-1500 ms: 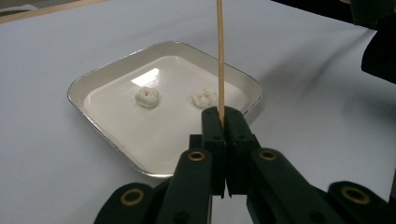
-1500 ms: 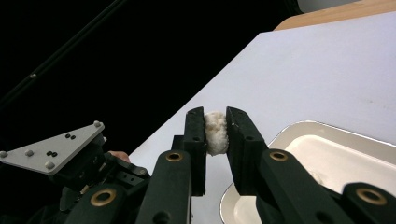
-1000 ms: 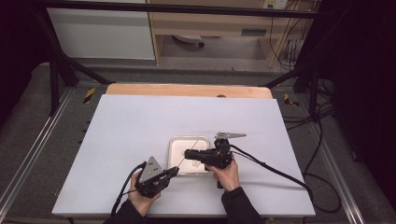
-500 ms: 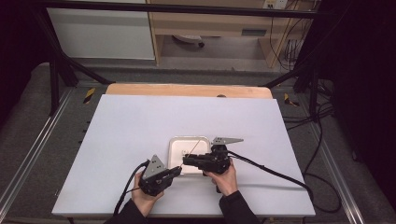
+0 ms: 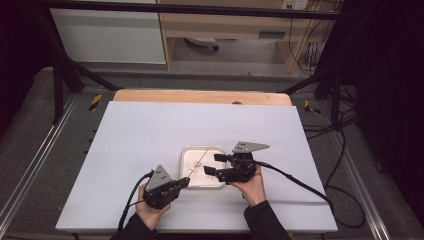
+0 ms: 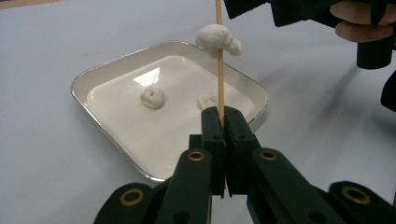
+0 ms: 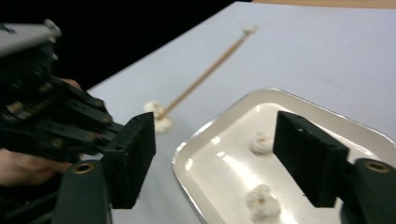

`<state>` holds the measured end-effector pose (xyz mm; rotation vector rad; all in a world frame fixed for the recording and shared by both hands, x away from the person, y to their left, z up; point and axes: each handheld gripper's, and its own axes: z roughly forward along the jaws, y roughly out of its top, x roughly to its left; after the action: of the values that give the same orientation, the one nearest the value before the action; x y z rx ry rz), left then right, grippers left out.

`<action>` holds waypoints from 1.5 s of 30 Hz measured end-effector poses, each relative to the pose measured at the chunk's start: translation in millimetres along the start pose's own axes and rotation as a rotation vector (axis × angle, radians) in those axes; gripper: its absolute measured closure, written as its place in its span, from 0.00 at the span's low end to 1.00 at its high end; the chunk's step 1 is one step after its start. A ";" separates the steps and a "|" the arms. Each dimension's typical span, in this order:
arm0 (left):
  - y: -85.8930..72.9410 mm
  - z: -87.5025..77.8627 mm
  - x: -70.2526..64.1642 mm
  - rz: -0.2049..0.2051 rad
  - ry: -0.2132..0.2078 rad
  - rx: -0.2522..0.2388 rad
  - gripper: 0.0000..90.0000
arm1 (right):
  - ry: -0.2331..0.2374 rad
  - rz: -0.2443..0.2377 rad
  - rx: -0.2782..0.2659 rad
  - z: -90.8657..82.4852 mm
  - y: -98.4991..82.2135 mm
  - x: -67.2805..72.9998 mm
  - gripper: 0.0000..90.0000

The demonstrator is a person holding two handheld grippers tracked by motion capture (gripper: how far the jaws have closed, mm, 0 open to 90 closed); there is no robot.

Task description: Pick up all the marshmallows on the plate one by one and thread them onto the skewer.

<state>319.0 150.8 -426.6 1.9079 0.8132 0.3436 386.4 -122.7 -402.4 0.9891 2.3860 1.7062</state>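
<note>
Over the white tray (image 6: 116, 77) on the worktop (image 5: 150, 130), the left gripper (image 6: 223, 122) clenches a wooden skewer (image 6: 219, 70) bearing one white lump (image 6: 217, 39); the skewer's top is cut off. The right gripper (image 7: 215, 154) is released, blurred.

In your left gripper view, the skewer (image 6: 219, 70) runs off the top edge, so its far tip is unseen, and its lower end disappears between the closed fingers (image 6: 215, 140). Your right gripper view is motion-blurred; the tray (image 7: 196, 144) is cut off at the bottom and right edges. In the high view, the white pieces in the tray (image 5: 186, 170) are too small to identify.
</note>
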 end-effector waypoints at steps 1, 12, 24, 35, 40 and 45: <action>-0.3 -0.7 0.9 -0.003 -0.001 0.002 0.98 | -0.018 -0.018 0.011 0.4 -0.5 -0.8 0.27; -4.0 -5.2 8.7 -0.014 0.011 0.021 0.98 | -0.135 -0.122 0.147 13.9 -8.0 -14.4 0.19; -5.4 -4.4 11.2 -0.017 0.010 0.035 0.98 | -0.128 -0.184 0.248 34.3 -26.3 -19.5 0.48; -5.7 -2.4 10.6 -0.012 0.006 0.043 0.98 | -0.111 -0.241 0.286 41.8 -33.8 -20.7 0.66; -5.7 -2.2 10.6 -0.011 0.006 0.044 0.98 | -0.107 -0.272 0.282 42.2 -34.6 -20.8 0.71; -5.9 -1.6 10.2 -0.008 0.004 0.049 0.98 | -0.116 -0.279 0.282 41.9 -34.5 -21.1 0.75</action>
<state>323.4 160.4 -432.2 1.9492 0.8384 0.3259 403.3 -105.1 -455.3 0.7131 2.5860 1.2126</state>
